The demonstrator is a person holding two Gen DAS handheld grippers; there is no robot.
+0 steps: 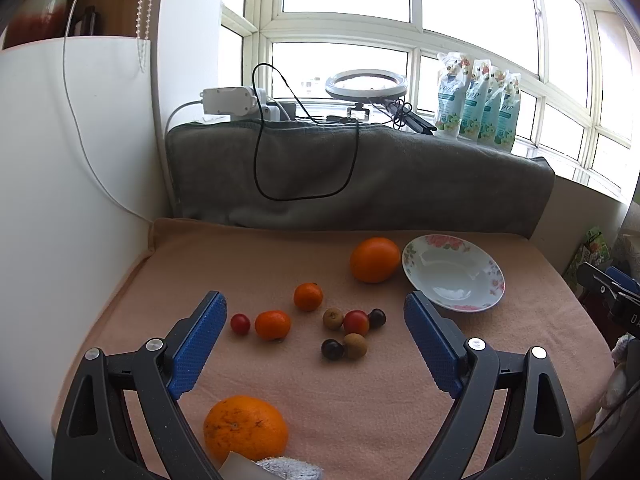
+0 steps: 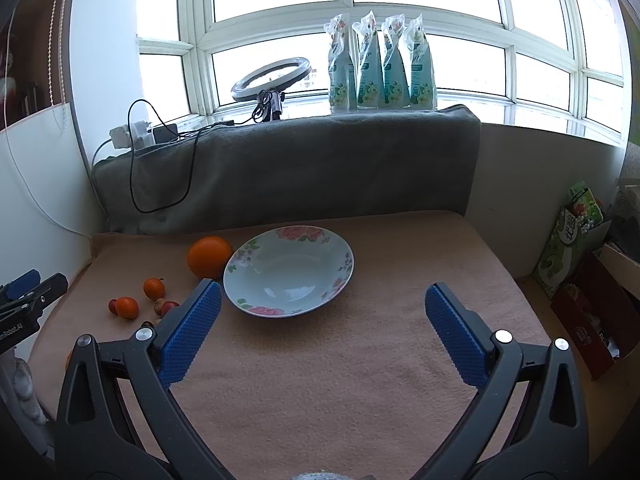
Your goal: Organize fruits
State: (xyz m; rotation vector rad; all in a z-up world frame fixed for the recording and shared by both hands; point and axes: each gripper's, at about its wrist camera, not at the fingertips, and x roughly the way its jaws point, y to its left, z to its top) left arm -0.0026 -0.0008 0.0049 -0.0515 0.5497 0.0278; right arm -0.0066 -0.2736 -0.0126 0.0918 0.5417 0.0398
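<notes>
Fruit lies scattered over the peach-coloured blanket [image 1: 360, 392] that covers the table: a large orange [image 1: 375, 259] sits just beside the left rim of the floral plate [image 1: 454, 272], which holds nothing, and a second large orange [image 1: 245, 428] rests nearest the viewer, low between the arms of the left gripper [image 1: 315, 314]. Between them are two mandarins [image 1: 308, 297], a lone cherry tomato [image 1: 240, 324] next to the nearer mandarin, and a tight cluster of small pieces, a red tomato [image 1: 356, 322] among brownish and dark round fruits that might be longans and grapes, though they are too small to be sure. The left gripper hovers above this group with its blue pads spread wide, holding nothing. The right gripper [image 2: 323, 300] hangs over bare blanket in front of the plate, jaws likewise wide apart and empty. Behind the table a grey towel [image 1: 400, 176] drapes the sill, with a ring light [image 1: 366, 85] and four refill pouches [image 1: 476, 100] against the window.
</notes>
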